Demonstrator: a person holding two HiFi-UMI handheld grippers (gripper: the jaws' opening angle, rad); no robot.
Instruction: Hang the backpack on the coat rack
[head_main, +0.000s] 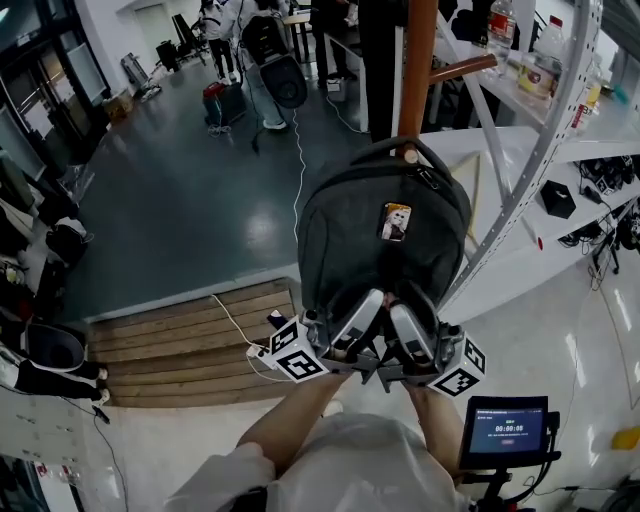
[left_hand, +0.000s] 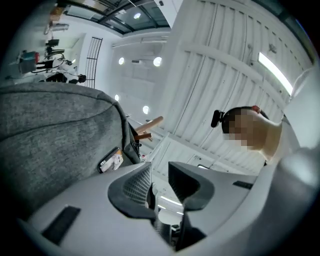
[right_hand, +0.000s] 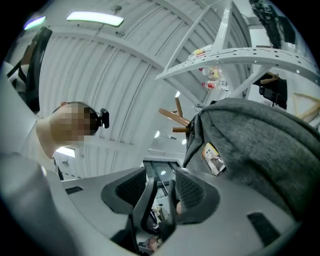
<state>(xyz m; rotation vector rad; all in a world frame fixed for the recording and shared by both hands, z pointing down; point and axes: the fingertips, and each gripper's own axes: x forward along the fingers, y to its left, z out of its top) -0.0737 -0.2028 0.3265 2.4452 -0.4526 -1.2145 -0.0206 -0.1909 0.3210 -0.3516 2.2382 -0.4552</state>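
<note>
A grey backpack hangs against the brown coat rack pole, its top handle looped at a peg. A small picture tag is on its front. Both grippers point upward just under the bag's bottom edge, the left gripper beside the right gripper. In the left gripper view the backpack is off to the left, and the left gripper is open with nothing between its pads. In the right gripper view the backpack fills the right side. The right gripper is open, its pads not pressing on the bag.
A white perforated metal frame with shelves stands right of the rack. Wooden steps lie to the lower left, with a white cable across the floor. A small timer screen sits at the lower right. People and equipment are at the far end.
</note>
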